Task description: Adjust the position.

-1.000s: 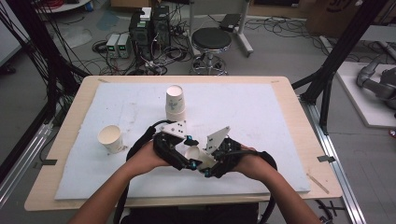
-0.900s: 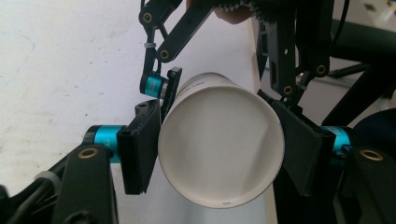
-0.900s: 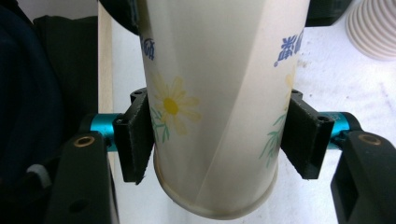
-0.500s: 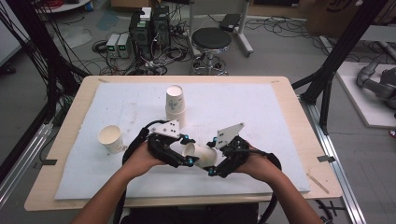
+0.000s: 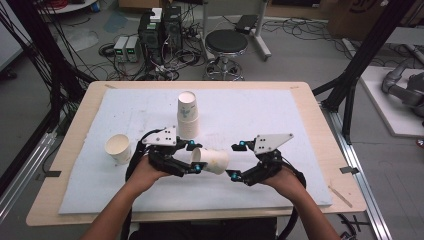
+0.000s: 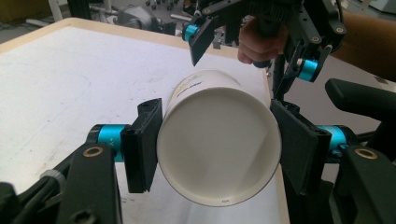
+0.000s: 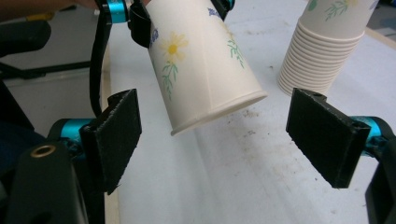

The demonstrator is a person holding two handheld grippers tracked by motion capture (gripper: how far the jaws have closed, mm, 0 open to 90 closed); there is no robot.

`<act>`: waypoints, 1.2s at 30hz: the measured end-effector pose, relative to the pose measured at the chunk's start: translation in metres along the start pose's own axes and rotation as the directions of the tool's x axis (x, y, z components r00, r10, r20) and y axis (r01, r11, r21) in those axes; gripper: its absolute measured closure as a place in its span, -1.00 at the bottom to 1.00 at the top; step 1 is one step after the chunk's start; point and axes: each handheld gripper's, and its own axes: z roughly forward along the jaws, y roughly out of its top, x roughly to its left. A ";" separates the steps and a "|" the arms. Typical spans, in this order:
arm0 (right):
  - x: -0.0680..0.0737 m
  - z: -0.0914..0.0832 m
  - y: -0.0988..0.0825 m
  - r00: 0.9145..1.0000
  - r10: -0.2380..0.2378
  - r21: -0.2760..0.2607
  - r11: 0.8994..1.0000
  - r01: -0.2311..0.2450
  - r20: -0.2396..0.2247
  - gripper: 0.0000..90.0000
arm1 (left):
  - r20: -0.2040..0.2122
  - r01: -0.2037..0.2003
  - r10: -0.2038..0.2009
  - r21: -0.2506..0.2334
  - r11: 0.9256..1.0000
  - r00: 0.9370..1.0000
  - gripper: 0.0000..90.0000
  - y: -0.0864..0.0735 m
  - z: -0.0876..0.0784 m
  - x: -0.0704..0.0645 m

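Our left gripper is clamped on a flowered paper cup, held sideways just above the white mat. Our right gripper has just opened, jaws apart, clear of the cup's base. The cup stack stands just behind; a single cup stands farther left.

Open white foam mat across the far right and along the near edge: free passage. Tall stack of flowered white paper cups just beyond the left gripper, blocking the forward path. Single upright white paper cup obstructing the left side. Sideways flowered paper cup filling the gap toward the right gripper.
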 end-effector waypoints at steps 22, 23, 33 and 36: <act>0.004 -0.001 -0.034 0.999 0.041 -0.138 0.990 -0.038 0.022 -0.57 | -0.017 -0.023 0.021 -0.101 0.995 1.000 -0.17 -0.001 -0.005 -0.006; 0.004 -0.001 -0.034 0.999 0.039 -0.136 0.990 -0.036 0.020 -0.57 | -0.015 -0.026 0.024 -0.104 0.994 1.000 -0.17 -0.001 -0.004 -0.007; 0.003 0.004 -0.035 0.999 0.038 -0.149 0.988 -0.043 -0.034 -0.57 | 0.037 -0.043 0.047 -0.115 0.992 0.998 -0.17 0.005 0.000 -0.013; 0.003 0.006 -0.034 0.999 0.031 -0.151 0.988 -0.037 -0.042 -0.57 | 0.057 -0.045 0.052 -0.113 0.993 0.997 -0.17 0.004 0.002 -0.015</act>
